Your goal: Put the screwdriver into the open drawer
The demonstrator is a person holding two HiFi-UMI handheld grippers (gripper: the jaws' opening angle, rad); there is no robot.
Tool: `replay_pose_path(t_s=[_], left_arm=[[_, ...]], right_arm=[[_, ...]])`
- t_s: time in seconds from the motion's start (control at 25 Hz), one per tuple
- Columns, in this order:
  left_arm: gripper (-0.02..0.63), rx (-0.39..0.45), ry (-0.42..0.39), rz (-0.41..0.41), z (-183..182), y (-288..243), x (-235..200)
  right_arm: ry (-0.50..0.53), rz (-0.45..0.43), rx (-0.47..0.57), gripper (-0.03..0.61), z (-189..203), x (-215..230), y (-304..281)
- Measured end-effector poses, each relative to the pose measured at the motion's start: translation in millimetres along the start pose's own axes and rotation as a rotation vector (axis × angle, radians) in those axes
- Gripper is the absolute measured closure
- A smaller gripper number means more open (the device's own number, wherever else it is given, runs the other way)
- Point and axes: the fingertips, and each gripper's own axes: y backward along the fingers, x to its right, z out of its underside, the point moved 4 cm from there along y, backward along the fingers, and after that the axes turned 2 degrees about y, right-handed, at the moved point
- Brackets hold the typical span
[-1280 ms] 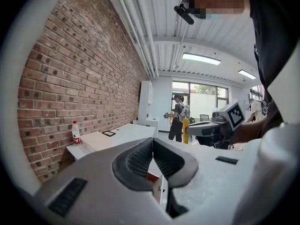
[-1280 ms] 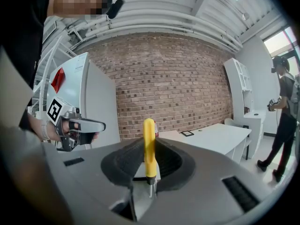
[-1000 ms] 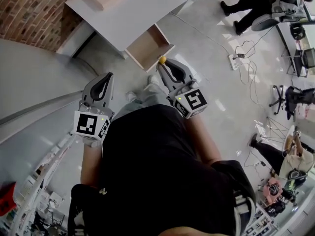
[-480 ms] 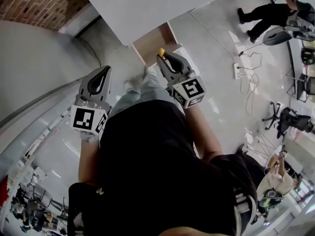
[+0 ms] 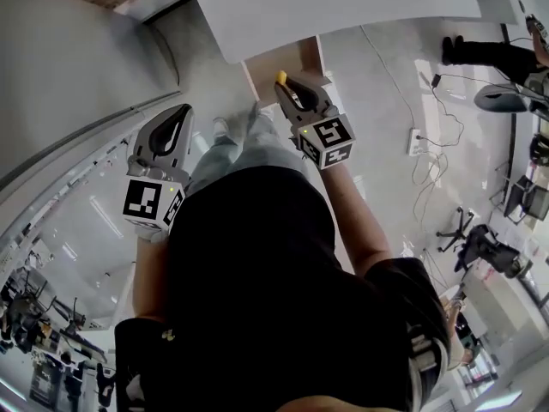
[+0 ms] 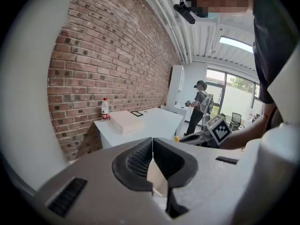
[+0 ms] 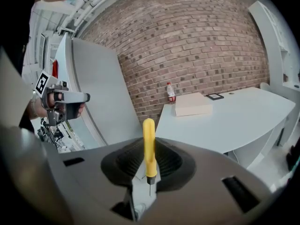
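My right gripper (image 5: pixel 286 86) is shut on a screwdriver with a yellow handle (image 5: pixel 280 77). In the right gripper view the handle (image 7: pixel 149 142) stands upright between the pads, and its thin metal tip points back toward the camera. The open drawer (image 5: pixel 276 62), wood-coloured inside, sticks out from under the white table (image 5: pixel 326 7). The screwdriver hangs at the drawer's near edge. My left gripper (image 5: pixel 181 112) is held to the left of the drawer, over the floor. Its jaws (image 6: pixel 152 146) are shut with nothing between them.
A flat box (image 7: pixel 192 105) and a small bottle (image 7: pixel 170 92) sit on the table by the brick wall (image 7: pixel 197 41). A grey curved wall (image 5: pixel 77 75) runs along the left. A power strip with cables (image 5: pixel 419 141), office chairs and other people are off to the right.
Both grippers have come down and forward. The right one has carried the screwdriver closer to the drawer's edge. The head view has swung, so the table and drawer sit higher in it.
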Motion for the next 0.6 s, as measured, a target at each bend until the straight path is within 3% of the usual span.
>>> replay_pose_path(t_s=[0.6], left_arm=[[0.607,-0.094,0.109,-0.192,38,3,-14]], right_arm=[[0.085,-0.192,-0.243,0.500,83,31,-96]])
